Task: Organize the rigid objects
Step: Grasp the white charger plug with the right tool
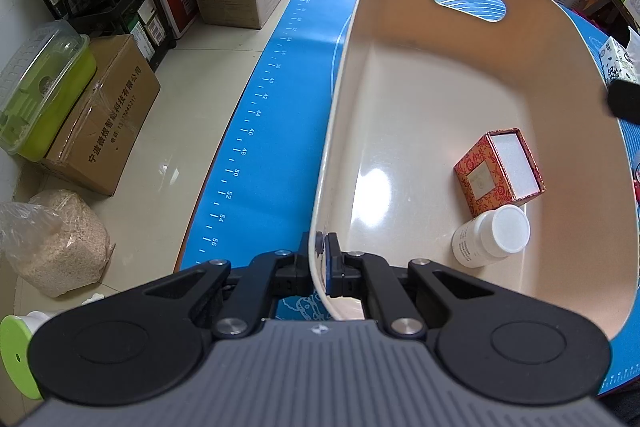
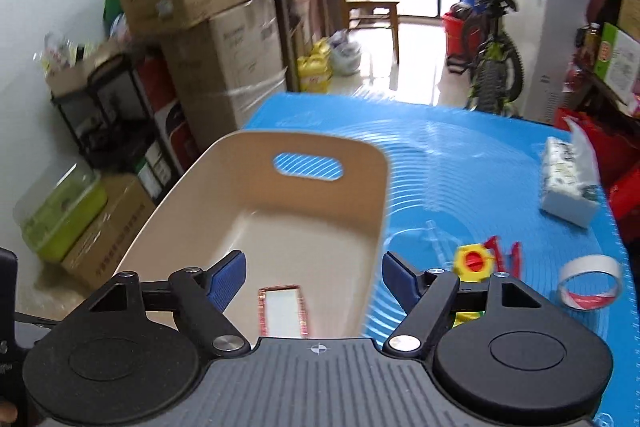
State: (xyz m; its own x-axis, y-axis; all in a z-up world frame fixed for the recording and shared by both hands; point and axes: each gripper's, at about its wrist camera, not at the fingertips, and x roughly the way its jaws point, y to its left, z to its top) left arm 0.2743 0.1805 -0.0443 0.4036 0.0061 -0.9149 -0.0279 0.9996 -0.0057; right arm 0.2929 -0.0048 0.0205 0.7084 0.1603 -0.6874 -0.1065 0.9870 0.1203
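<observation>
L tongs [image 1: 322, 259] are clamped tight on the near rim of the beige bin [image 1: 420, 75], steadying it on the blue-mat counter [image 1: 272, 131]. R tongs [image 2: 314, 277] gape wide, nothing held, hovering above the bin. Best next move, I'd judge: keep the L grip firm so the bin can't slide, send R to the loose items, i.e. yellow-red toy [image 2: 474, 261] and tape roll [image 2: 590, 281]. Bin has a red patterned box [image 1: 500, 171] and, touching it, a white pill bottle [image 1: 490, 237].

Yellow toy [image 2: 474, 263] partly hidden, perhaps blurred
</observation>
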